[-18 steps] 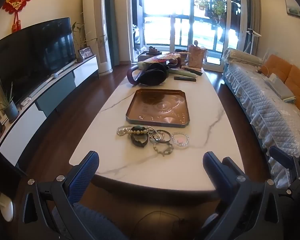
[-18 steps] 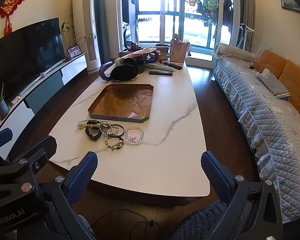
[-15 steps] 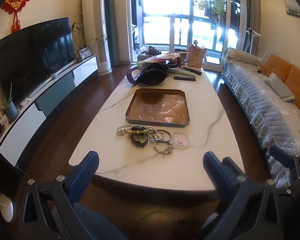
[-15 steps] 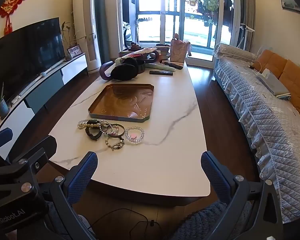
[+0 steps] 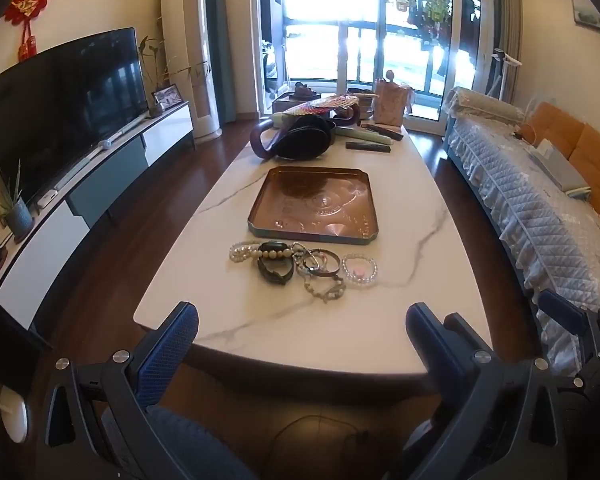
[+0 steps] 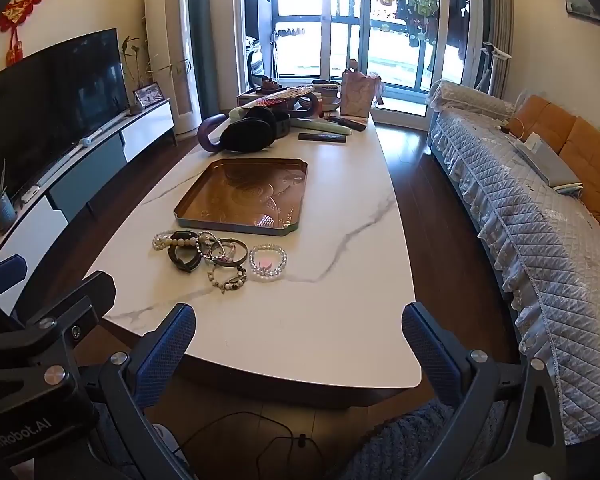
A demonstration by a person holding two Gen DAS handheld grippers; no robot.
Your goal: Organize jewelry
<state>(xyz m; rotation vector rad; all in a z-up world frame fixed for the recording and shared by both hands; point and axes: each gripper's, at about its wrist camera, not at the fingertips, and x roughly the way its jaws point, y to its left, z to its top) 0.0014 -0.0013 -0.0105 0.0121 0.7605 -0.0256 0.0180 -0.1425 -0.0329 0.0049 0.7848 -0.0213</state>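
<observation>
- Jewelry (image 5: 302,266) lies in a loose cluster on the white marble table (image 5: 404,208), near the front edge and toward the left side, just in front of the tray (image 5: 314,206).
- Tray is copper-toned, square with notched corners, flat on the table's middle; nothing sits in it.
- Cluster, left to right: pearl bracelet (image 5: 242,251) at the left end; black watch (image 5: 275,270) overlapped by a strand of big beige beads (image 5: 275,255); metal bangles (image 5: 320,262) tangled together; beaded strand (image 5: 326,290) nearest the front edge.
- Clear-bead bracelet (image 6: 267,261) lies at the right end, just beside the bangles; whether it touches them cannot be told.
- Left gripper (image 5: 302,334) hangs off the table's front edge, its 2 blue-padded fingers (image 5: 168,350) spread wide, holding nothing, well short of the jewelry.
- Right gripper (image 6: 298,332) hangs likewise at the front edge, fingers (image 6: 162,354) wide apart, nothing between them; the jewelry sits ahead and to its left.
- Far end of the table carries a dark bag (image 5: 300,142), a fan (image 5: 324,105), a remote (image 5: 368,147) and a paper bag (image 5: 390,106).
- TV (image 5: 60,108) stands off the left side, sofa (image 5: 540,204) off the right.
</observation>
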